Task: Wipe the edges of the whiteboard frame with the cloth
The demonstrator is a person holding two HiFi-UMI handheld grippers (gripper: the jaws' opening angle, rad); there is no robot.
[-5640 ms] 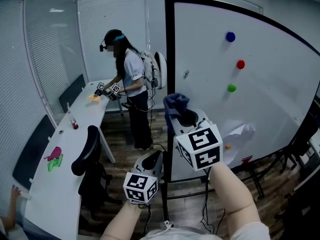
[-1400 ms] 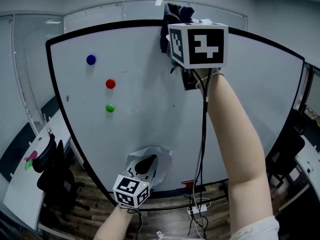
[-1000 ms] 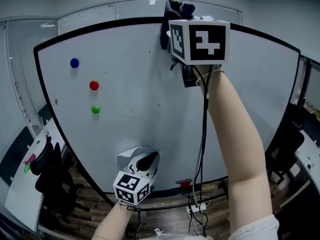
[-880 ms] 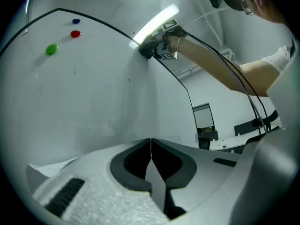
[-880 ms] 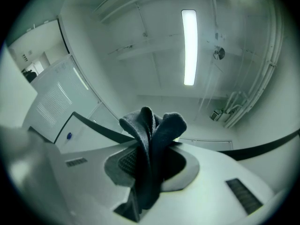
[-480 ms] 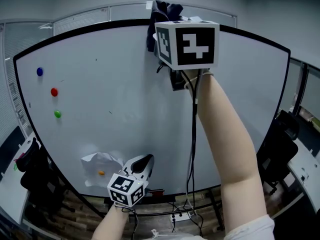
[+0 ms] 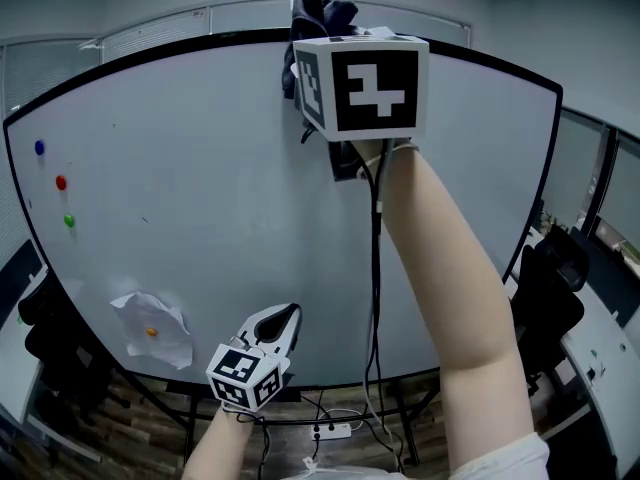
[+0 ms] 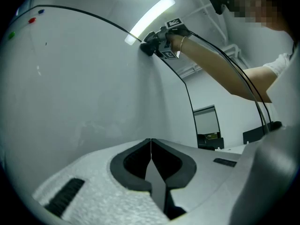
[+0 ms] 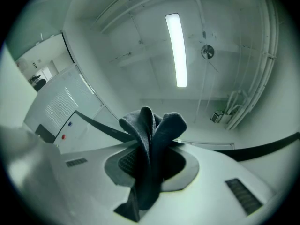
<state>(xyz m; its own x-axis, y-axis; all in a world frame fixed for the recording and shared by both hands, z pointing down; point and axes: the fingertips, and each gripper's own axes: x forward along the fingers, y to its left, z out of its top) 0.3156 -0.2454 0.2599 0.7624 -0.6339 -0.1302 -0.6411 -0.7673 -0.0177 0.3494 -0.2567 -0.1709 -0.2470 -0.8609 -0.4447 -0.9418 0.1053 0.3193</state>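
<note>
A large whiteboard [image 7: 200, 188] with a black frame [image 7: 140, 53] fills the head view. My right gripper [image 7: 318, 30] is raised to the top edge of the frame and is shut on a dark blue cloth [image 7: 312, 16] that bunches over that edge. In the right gripper view the cloth [image 9: 149, 144] stands up between the jaws, with the frame [image 9: 98, 125] running behind it. My left gripper [image 7: 280, 320] hangs low in front of the board, shut and empty; in its own view its jaws [image 8: 151, 149] meet with nothing between them, and the right gripper [image 8: 161, 39] shows far up at the frame.
Blue [image 7: 39, 148], red [image 7: 61, 182] and green [image 7: 69, 221] magnets sit at the board's left. A crumpled paper [image 7: 152, 326] is stuck low on the board. Cables [image 7: 372, 298] hang from my right arm. Office chairs [image 7: 548, 278] stand at the right, a power strip [image 7: 335, 430] lies on the floor.
My right gripper has slid the cloth rightward along the top frame edge, so the magnets and paper have shifted left in view. The left gripper stays low and shut.
</note>
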